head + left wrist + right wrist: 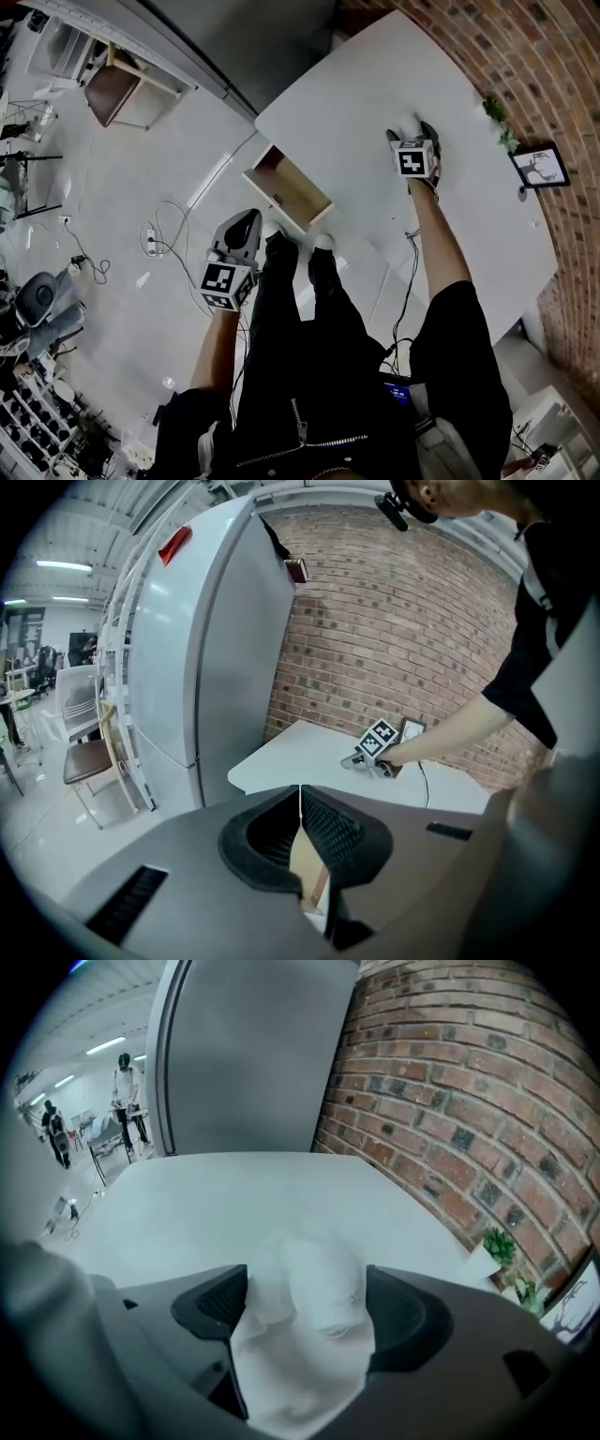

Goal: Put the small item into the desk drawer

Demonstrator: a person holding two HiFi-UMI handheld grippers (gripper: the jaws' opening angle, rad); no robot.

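A soft white crumpled item (302, 1368) lies on the white desk (450, 225) near its far side. My right gripper (309, 1303) stands open around it; the item fills the gap between the two pads and lies against both. The head view shows that gripper (412, 128) over the item (405, 121). The wooden desk drawer (291, 192) is pulled out at the desk's left edge. My left gripper (246, 219) hangs shut and empty just left of the drawer, its tips (300, 803) together.
A framed picture (541, 166) and a small plant (497, 117) stand by the brick wall at the desk's right. Cables (159, 239) lie on the floor left of the drawer. The person's feet are next to the drawer. A chair (117, 89) stands far left.
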